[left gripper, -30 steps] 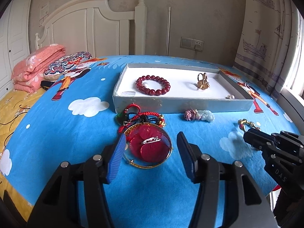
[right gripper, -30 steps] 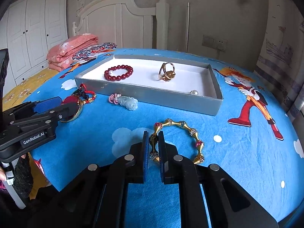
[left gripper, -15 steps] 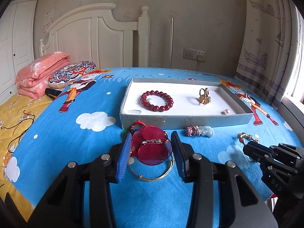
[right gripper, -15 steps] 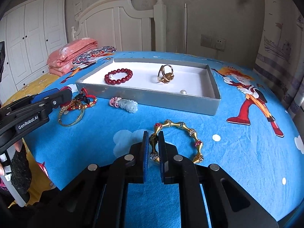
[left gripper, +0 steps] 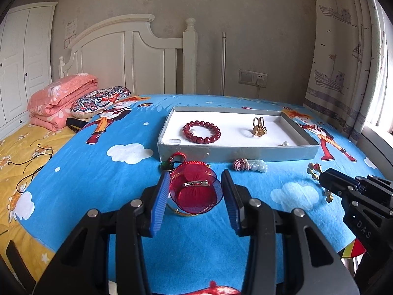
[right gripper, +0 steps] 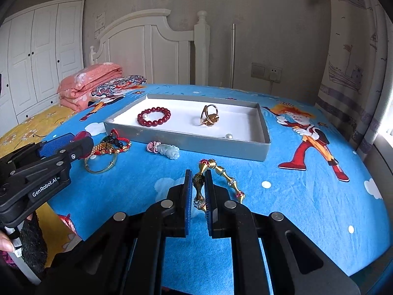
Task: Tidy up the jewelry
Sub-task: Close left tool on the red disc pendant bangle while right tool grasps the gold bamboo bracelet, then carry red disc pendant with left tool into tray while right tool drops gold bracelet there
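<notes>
- Two grippers loaded: left gripper (left gripper: 195, 198) clamped at a middling width on a red mesh hair bow (left gripper: 196, 191) with a metal clip across it; right gripper (right gripper: 198, 194) pinched almost fully together on one link of a gold bracelet with red and dark beads (right gripper: 216, 172).
- Bracelet draped from the right jaws, far end trailing down toward the blue cartoon bedspread (right gripper: 307, 196); worth lifting high enough to free the tail before any travel, else a snag on the fabric looks likely.
- Bow gripped by its soft edges, so light and crushable by the look of it; steady squeeze, no extra pressure.
- Left behind just past the bow: a thin gold bangle (right gripper: 100, 164) and a tangle of red cord jewelry (right gripper: 115, 143), close to the tray's near wall.
- Further on, a pale green carved pendant with pink threads (right gripper: 165, 149) just beside that same wall.
- Beyond, the grey-walled white tray (right gripper: 186, 142), already holding a dark red bead bracelet (right gripper: 154, 116), a gold ring (right gripper: 210, 116) and a small pearl (right gripper: 229, 136).
- Probably best to clear the near wall first, then lower each piece onto bare white floor apart from the others.
</notes>
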